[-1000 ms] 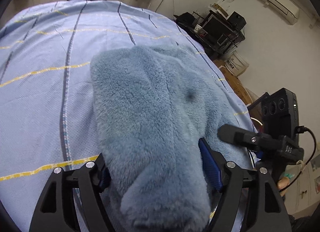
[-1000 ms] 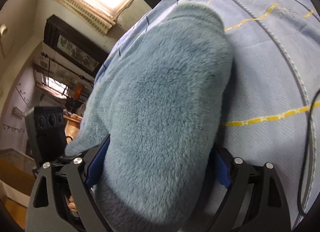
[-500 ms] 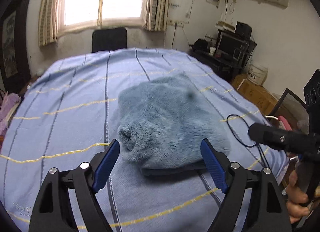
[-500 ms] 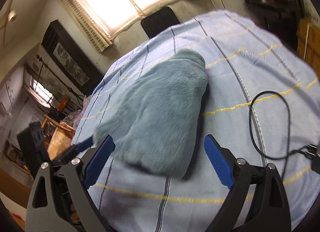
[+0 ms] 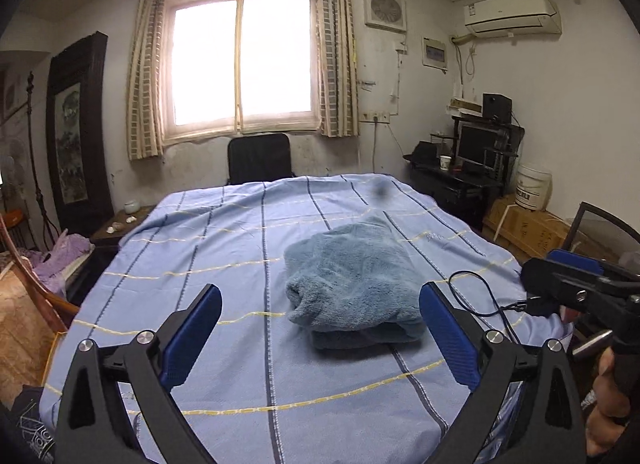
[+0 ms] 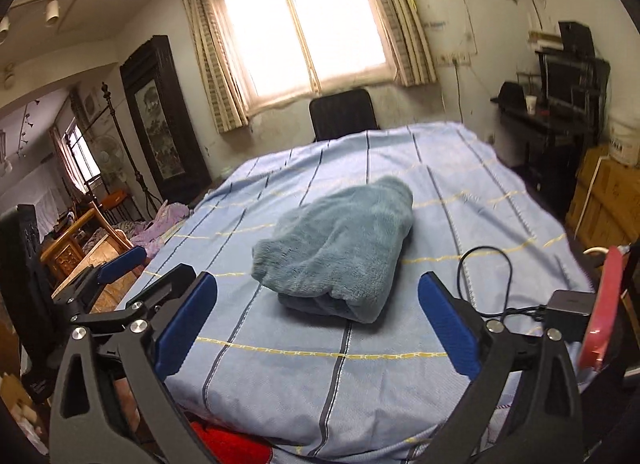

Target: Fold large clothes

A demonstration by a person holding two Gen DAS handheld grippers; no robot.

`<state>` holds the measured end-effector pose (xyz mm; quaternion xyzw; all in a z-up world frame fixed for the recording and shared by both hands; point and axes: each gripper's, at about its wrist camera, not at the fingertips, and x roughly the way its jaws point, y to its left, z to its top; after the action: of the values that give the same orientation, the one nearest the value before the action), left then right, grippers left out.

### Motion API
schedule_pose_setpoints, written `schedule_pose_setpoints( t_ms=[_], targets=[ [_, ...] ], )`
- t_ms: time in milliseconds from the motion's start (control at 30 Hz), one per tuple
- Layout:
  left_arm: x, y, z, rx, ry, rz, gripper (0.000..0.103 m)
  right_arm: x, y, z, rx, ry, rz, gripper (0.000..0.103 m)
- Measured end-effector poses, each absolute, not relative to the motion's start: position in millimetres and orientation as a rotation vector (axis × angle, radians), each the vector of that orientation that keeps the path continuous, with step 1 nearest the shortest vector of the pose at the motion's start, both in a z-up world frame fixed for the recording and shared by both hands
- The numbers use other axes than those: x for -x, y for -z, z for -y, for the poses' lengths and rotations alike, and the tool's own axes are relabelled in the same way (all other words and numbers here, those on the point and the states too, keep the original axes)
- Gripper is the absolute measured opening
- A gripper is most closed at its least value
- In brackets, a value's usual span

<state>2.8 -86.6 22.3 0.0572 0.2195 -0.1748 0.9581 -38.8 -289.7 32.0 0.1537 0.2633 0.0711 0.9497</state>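
Both the left claw and right claw have let go and pulled back, jaws opening on nothing, leaving the blue fleece folded ahead of them, so it looks done.

A bed sheet, light blue with dark and yellow stripes, covers the bed. A black chair stands below the window. A black cable lies on the sheet's right edge. An air conditioner hangs on the right wall.
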Motion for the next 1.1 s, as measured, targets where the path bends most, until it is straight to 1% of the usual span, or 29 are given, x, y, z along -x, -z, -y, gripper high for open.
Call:
schedule_pose_setpoints(
  t_ms=[233, 800, 1100],
  targets=[
    [-3, -17, 86, -0.116, 0.327, -0.459, 0.099, 53, -34, 293, -0.282, -0.058, -0.497, 0.098],
    [-46, 30, 103, -0.152, 0.292, -0.607, 0.099, -3, 31, 286, -0.233, 0.025, -0.639, 0.098],
    [-62, 42, 105, -0.147, 0.279, -0.648, 0.099, -21, 50, 287, -0.264, 0.007, -0.688, 0.098]
  ],
)
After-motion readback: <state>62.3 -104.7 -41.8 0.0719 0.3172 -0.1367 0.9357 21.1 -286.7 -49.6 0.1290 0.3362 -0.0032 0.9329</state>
